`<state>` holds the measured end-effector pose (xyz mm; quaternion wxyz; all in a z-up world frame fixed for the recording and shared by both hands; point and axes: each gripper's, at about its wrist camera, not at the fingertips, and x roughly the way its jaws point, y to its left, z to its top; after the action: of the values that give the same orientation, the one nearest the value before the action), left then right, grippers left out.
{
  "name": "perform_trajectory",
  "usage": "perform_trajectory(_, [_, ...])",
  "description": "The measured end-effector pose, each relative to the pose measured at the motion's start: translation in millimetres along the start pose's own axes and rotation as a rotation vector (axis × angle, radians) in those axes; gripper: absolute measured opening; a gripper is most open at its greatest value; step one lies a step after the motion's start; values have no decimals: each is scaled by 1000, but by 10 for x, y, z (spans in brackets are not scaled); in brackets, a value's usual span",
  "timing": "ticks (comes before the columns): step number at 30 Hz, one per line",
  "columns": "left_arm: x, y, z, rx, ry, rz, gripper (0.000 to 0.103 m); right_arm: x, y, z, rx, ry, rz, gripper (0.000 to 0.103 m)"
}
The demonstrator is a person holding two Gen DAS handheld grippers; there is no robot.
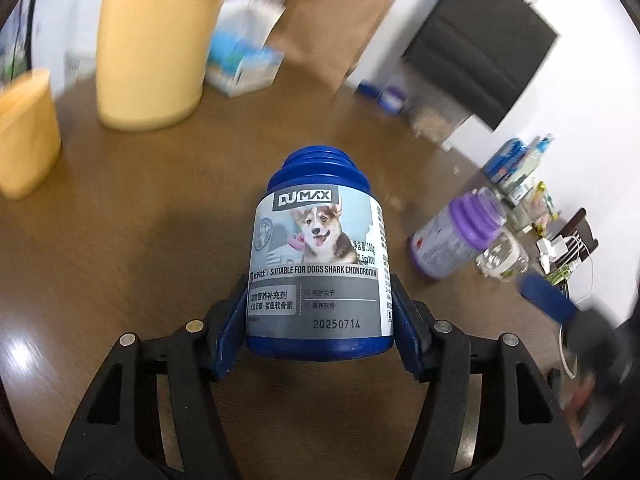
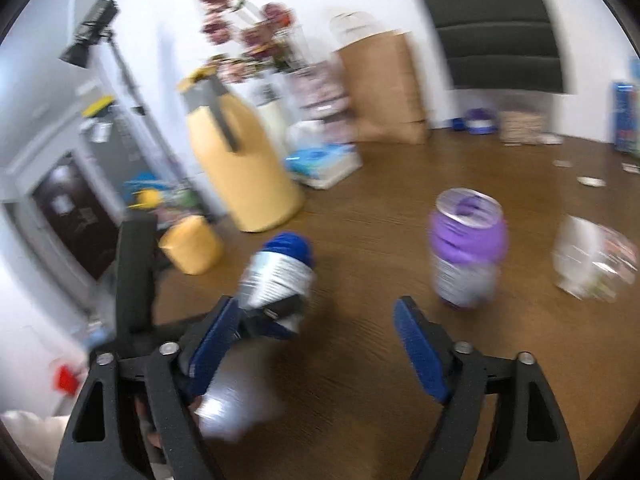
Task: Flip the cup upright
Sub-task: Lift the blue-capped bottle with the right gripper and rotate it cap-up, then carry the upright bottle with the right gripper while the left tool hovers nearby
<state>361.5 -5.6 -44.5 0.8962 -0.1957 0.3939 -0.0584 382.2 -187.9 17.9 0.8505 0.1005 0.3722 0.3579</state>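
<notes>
Your left gripper has its jaws pinching the blue bottle low on the body, one blue pad against each side just above the base. The bottle sits centred between the jaws, its open threaded neck pointing away from you and its label with the dog picture facing the camera. In the right wrist view the same bottle appears blurred, tilted, held off the brown surface by that gripper.

Your right gripper has its jaws spread wide with nothing between them. The blue bottle lies just past its left finger, outside the gap.

Farther out, a purple bottle stands on the surface, apart from both grippers. A clear container sits beside it to the right. To the left, a small yellow cup stands near a tall yellow jug. At the far edge against the wall you see a tissue pack, a brown paper bag and a black bag.
</notes>
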Motion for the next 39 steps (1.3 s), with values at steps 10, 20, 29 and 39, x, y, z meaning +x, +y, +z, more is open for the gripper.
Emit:
perform_trajectory(10, [-139,-274,374,343,-275,-49,60,972,-82,952,0,201,232,87])
perform_trajectory(20, [214,-128,654,340,-262,-74,60,1397,-367,1293,0,232,276,70])
perform_trajectory(29, [456,-61,920,328,-180,-221,60,1294,-109,1267,-384,62,80,70])
perform_trajectory(39, [454,-133,852,355,-222,-215,60,1165,-32,1125,-431,-58,36,69])
